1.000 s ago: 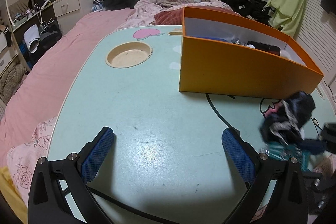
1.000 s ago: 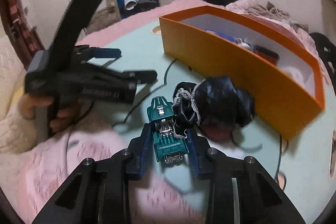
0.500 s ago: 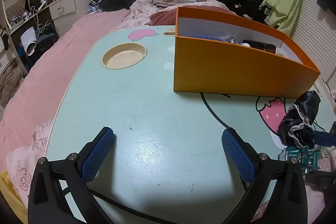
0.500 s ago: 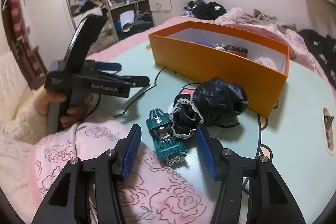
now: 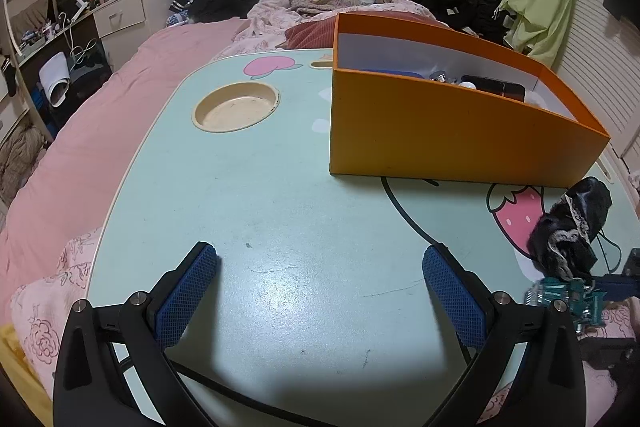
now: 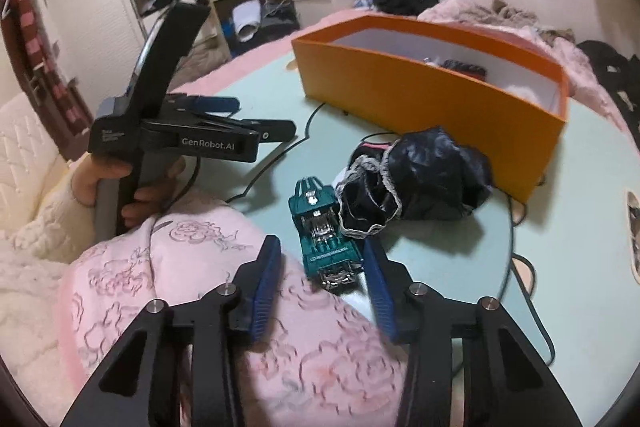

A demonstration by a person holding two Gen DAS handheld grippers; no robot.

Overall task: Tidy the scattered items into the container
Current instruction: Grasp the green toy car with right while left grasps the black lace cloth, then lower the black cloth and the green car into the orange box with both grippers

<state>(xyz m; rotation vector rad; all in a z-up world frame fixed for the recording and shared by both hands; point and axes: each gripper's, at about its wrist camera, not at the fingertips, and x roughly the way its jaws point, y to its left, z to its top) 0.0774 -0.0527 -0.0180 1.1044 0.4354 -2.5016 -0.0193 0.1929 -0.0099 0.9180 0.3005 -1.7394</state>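
Left wrist view: left tool (image 5: 320,279) spread wide, blue pads w/ nothing between, hovering over bare mint-green surface (image 5: 280,195). Orange box (image 5: 452,135) standing on far right part of surface, a few small items visible inside (dark flat thing, something blue; rest too small to tell). Round beige cup recess (image 5: 236,105) to left of box. Black lace-trimmed cloth (image 5: 572,227) bunched near right edge, in front of box, apart from it. Teal toy car (image 5: 568,301) just below cloth, partly cut off by tool arm, at near edge of surface beside pink floral blanket (image 5: 48,307). Pink bed (image 5: 100,115) beyond surface, clothes piled at back.

Right wrist view: right tool (image 6: 320,263) at moderate gap, jaws just been closing in. Toy car (image 6: 324,227) w/ its rear end between pads; right pad close against car's side, left pad w/ visible gap, so not gripped. Car resting on surface (image 6: 560,247) at near edge, nose pointing away, touching black cloth (image 6: 416,179) on its right. Cloth lying just in front of orange box (image 6: 432,95), near its corner. Left tool (image 6: 256,125) seen side-on at left, held in hand (image 6: 120,183) w/ cream sleeve, above pink blanket (image 6: 208,287). Black cable (image 6: 272,163) running across surface under it.
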